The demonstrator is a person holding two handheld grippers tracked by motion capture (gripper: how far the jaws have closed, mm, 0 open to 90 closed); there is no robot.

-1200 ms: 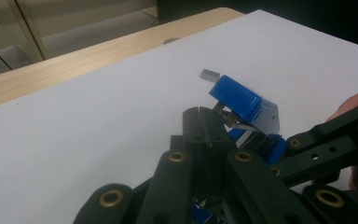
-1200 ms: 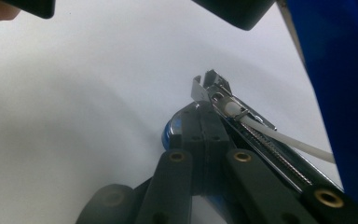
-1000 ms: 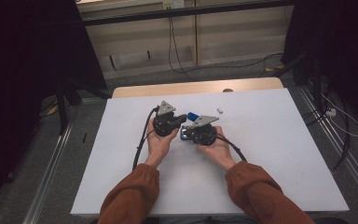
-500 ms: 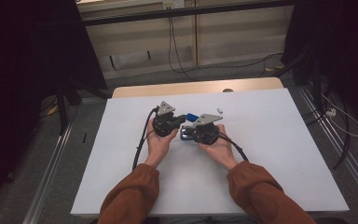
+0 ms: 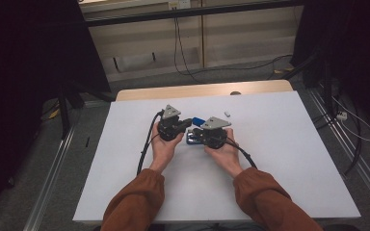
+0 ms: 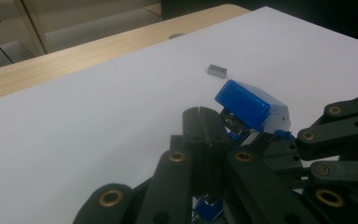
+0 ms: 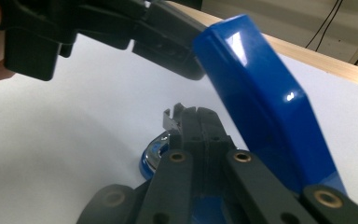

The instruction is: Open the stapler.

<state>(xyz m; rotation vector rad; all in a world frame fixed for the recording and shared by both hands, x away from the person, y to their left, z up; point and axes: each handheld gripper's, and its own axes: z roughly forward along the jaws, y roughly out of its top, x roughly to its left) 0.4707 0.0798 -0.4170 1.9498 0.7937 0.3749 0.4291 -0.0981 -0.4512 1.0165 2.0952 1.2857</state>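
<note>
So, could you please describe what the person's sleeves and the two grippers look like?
The sleeves are rust-orange. The left gripper and right gripper are black, each topped by a grey triangular plate and trailing a black cable. Their jaws are black linkages with brass-coloured pivot rings.

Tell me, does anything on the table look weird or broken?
The blue stapler between the left gripper and right gripper looks odd: its top is swung up wide, showing the metal inside. A small grey block, perhaps staples, lies loose on the white table beyond it. Nothing looks broken or spilled.
</note>
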